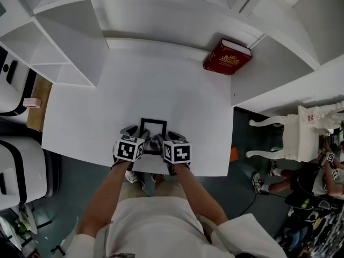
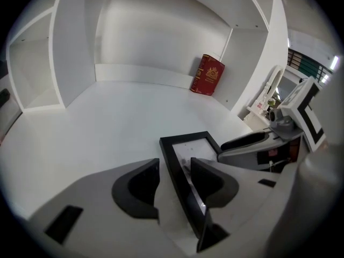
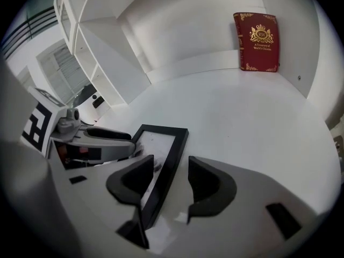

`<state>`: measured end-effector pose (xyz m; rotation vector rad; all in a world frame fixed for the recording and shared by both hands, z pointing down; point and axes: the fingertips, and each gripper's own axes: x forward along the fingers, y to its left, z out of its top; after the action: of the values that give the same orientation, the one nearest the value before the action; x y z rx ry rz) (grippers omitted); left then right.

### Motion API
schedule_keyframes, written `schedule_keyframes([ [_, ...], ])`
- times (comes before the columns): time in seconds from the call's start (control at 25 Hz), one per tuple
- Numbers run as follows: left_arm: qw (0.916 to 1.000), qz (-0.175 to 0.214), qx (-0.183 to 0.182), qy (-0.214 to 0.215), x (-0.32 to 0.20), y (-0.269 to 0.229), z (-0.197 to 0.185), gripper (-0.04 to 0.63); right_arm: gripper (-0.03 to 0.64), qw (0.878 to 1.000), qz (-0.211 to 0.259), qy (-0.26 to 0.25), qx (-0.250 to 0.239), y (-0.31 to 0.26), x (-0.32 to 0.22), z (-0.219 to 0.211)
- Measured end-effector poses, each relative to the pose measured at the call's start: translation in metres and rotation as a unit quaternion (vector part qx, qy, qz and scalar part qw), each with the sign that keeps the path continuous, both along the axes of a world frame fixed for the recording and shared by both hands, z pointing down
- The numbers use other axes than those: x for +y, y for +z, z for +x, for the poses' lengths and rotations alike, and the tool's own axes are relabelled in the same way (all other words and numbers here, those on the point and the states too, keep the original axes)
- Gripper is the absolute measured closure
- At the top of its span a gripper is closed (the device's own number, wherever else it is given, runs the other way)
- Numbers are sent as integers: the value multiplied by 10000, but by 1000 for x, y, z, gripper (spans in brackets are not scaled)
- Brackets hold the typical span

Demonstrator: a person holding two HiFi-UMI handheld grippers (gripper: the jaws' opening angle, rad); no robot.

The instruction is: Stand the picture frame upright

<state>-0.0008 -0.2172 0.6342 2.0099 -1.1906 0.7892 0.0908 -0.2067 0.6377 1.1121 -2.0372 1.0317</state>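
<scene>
The person's bare forearms (image 1: 110, 190) reach down side by side over the near edge of the flat white worktop (image 1: 161, 85), one tool in each fist. The left hand-held gripper (image 2: 174, 184) has its jaws spread. They straddle the left side rail of the glazed black rectangular picture frame (image 1: 153, 128), one jaw outside the rail and the other over the glass, with a clear gap on the outer side. The right hand-held gripper (image 3: 172, 181) mirrors it on the right rail, also spread and not yet pinching.

The frame lies face up at the front of the worktop, close to the person, its far end pointing toward the white back wall (image 1: 177, 26). From where I stand it looks flat or nearly so. I cannot tell whether its near end has started to lift, nor make out the prop behind it. A red hardback book with gold print (image 1: 227, 57) leans against the wall at the far right corner, well apart from all this.

I would say the step in hand is taking hold: both tools are placed but neither has bitten. The next move seems to call for closing both pairs of jaws evenly on the two rails. Then comes tipping the far end up about the near edge, so the frame comes up square instead of twisting. The rails are slim and the glass is slick, so a lopsided pinch could let it slide.
</scene>
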Motion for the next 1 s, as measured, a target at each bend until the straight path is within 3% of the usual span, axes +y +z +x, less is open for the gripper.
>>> schedule_keyframes([
  [0.24,9998,-146,101,27,4,4,6,456,414,9997,-66,-38,237,2,1,-4],
  [0.44,9987,-285,331,-255,3,3,6,478,463,9997,-158,120,168,1,2,-6],
  [0.6,9984,-284,440,-196,-1,1,4,490,494,9996,-110,270,15,-1,-2,-2],
  [1.0,9913,1071,754,-117,-63,-38,7,506,508,9912,1204,548,20,-36,-61,4],
])
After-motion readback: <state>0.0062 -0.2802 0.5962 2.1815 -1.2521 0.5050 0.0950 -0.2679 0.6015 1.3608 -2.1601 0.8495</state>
